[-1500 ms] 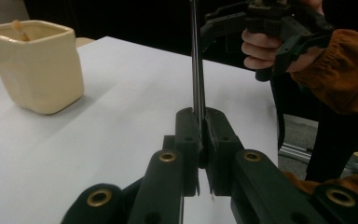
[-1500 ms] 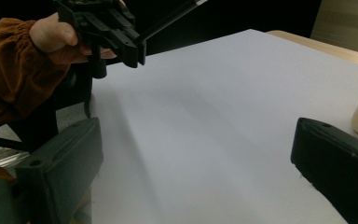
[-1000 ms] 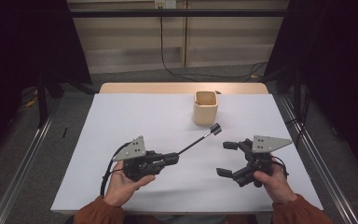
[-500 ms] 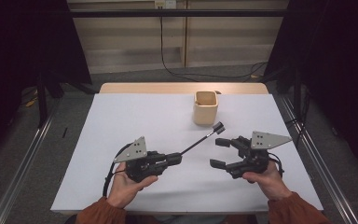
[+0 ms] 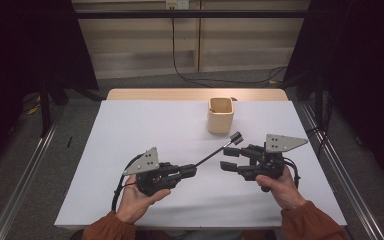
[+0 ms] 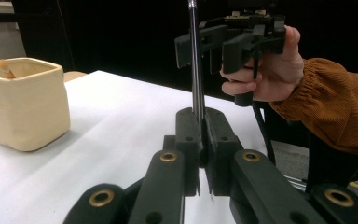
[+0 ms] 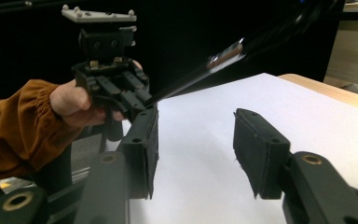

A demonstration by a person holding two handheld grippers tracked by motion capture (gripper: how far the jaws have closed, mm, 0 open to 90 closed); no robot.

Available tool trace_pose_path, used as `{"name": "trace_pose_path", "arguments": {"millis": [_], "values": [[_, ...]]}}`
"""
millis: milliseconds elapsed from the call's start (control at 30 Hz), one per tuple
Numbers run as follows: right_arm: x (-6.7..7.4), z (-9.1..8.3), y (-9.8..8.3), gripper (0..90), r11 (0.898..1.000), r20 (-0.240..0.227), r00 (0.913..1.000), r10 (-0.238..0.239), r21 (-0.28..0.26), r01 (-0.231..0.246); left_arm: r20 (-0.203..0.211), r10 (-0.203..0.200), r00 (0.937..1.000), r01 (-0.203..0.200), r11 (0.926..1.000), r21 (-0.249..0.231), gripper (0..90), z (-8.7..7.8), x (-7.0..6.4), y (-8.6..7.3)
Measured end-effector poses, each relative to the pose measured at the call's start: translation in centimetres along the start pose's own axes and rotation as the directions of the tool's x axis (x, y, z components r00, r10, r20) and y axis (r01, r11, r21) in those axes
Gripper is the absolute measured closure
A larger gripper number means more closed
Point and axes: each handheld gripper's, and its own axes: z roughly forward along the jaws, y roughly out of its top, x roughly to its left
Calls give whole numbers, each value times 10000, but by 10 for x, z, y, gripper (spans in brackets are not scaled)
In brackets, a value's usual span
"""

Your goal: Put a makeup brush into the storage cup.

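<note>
A long thin black brush [image 5: 215,152] slants up and to the right from my left gripper [image 5: 192,171], which is shut on its handle low over the white table. In the left gripper view the handle [image 6: 195,56] rises straight out of the closed jaws of the left gripper [image 6: 202,135]. My right gripper [image 5: 228,158] faces it from the right, just below the brush head. Its jaws have just been closing and stand partly apart in the right gripper view [image 7: 196,140] with nothing between them. The brush [image 7: 223,56] passes above them there.
A cream square cup [image 5: 220,115] stands on the far side of the table, with a wooden-tipped stick [image 6: 4,67] inside it. White paper covers the table [image 5: 145,125]. Metal rails run along the floor on both sides.
The right gripper has shifted a little to the left and up, toward the brush, and its jaws have come closer together. The left gripper and brush have stayed put.
</note>
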Motion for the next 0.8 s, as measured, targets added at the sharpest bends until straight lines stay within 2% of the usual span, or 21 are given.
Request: {"name": "trace_pose_path", "arguments": {"millis": [200, 467, 800], "values": [[-2, 4, 4, 557, 9997, -169, 9997, 153, -164, -156, 29, 33, 10000, -33, 10000, 69, 858, 1, 0, -1], [-4, 4, 8, 609, 9986, -155, 9990, 429, -288, -433, -98, 111, 9999, -109, 9997, 200, 858, 2, 0, -3], [-5, 5, 6, 764, 9976, -438, 9968, 666, -136, -672, -57, 206, 9998, -203, 9986, 497, 857, 8, -1, -7]]}}
